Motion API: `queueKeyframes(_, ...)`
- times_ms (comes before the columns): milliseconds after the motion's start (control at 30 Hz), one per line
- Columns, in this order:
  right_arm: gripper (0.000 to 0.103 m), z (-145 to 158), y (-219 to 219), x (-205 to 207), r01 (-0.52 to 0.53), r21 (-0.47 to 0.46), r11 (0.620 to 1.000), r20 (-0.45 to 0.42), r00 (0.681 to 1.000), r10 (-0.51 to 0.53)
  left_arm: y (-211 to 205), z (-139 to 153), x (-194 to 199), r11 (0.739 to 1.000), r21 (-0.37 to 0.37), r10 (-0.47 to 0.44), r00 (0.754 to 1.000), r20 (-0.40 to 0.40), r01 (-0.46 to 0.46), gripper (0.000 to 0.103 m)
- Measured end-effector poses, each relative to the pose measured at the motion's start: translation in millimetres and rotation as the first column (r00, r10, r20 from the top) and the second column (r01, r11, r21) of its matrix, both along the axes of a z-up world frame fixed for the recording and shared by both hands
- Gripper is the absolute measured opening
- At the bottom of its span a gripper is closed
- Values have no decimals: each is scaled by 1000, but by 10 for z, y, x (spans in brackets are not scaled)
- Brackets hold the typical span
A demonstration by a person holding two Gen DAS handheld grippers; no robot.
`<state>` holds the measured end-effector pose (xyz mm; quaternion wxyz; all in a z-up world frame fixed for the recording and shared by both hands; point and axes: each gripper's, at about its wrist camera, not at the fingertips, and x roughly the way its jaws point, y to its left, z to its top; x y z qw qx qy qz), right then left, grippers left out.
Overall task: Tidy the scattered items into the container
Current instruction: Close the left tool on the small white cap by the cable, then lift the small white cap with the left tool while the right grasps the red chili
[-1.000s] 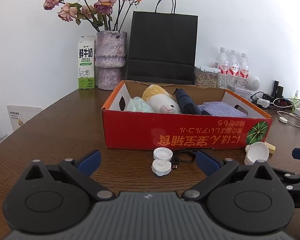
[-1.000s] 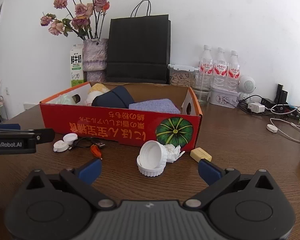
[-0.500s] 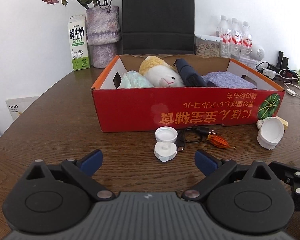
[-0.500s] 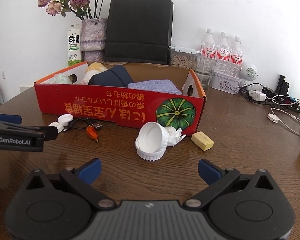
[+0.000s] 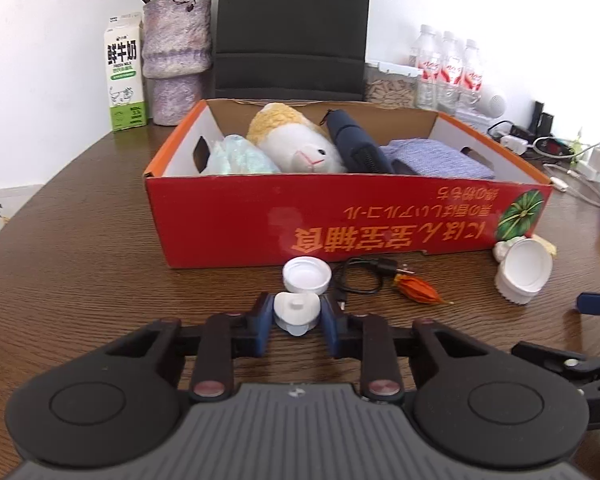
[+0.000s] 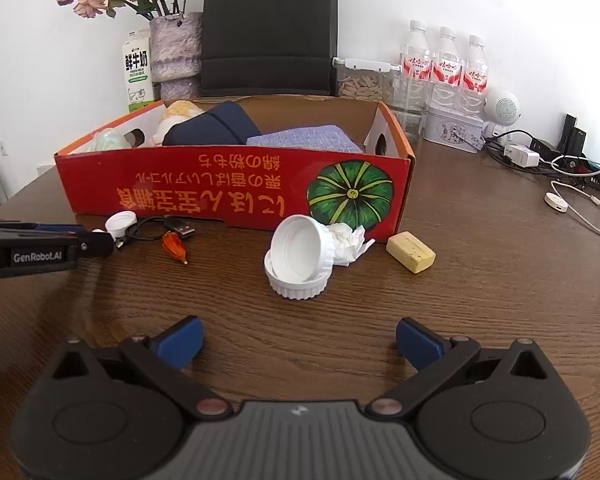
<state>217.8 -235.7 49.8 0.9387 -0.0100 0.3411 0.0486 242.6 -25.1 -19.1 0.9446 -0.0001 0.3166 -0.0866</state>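
The red cardboard box (image 5: 340, 220) stands mid-table, holding a plush sheep (image 5: 296, 144), a dark blue item and purple cloth. In front of it lie a round white cap (image 5: 307, 276), a black cable (image 5: 360, 276), an orange dried husk (image 5: 418, 290), two stacked large white lids (image 6: 298, 260), a crumpled tissue (image 6: 348, 240) and a yellow block (image 6: 410, 251). My left gripper (image 5: 297, 320) is closing, its blue pads pressing both sides of a small white cap piece (image 5: 296, 312) on the table. My right gripper (image 6: 298, 340) hangs open just before the large lids, nothing between its fingers.
Behind the box stand a milk carton (image 5: 125, 76), a vase of dried roses (image 5: 176, 56) and a black paper bag (image 5: 292, 28). Water bottles (image 6: 444, 64), a tin and chargers with loose cables (image 6: 572, 196) crowd the back right of the wooden table.
My left gripper has moved forward to the small white cap piece and its jaws have closed from wide open onto it. The right gripper stays open, tilted slightly further down.
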Motion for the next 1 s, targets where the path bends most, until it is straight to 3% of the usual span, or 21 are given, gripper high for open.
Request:
queueKeyframes(267, 103, 1, 3, -8, 1, -4, 1000, 4, 1000, -1, 103, 18, -23, 998, -51, 24, 1000, 11, -23, 26)
queueKeyframes(433, 99, 136, 122, -136, -21, -40, 999, 148, 989, 26, 198, 57, -39, 997, -70, 40, 999, 35, -38, 26)
queueKeyframes(567, 87, 243, 277, -93, -78, -10, 997, 179, 981, 78, 292, 66, -24, 995, -82, 53, 998, 36, -50, 26)
queueKeyframes(667, 85, 271, 438, -11, -112, -25, 993, 179, 977, 115, 369, 75, -28, 995, -87, 60, 997, 41, -56, 26)
queueKeyframes(700, 82, 277, 483, 18, -124, -28, 992, 177, 976, 127, 396, 82, -34, 994, -90, 66, 997, 45, -61, 26)
queueKeyframes(767, 65, 285, 570, 72, -145, -21, 989, 174, 974, 146, 451, 92, -36, 993, -96, 73, 996, 50, -68, 26)
queueKeyframes(900, 60, 238, 702, 204, -172, -25, 985, 139, 975, 174, 553, 105, -38, 991, -105, 84, 995, 55, -78, 26)
queueKeyframes(1000, 50, 182, 742, 287, -178, -15, 984, 105, 978, 179, 617, 110, -40, 990, -108, 93, 994, 60, -86, 26)
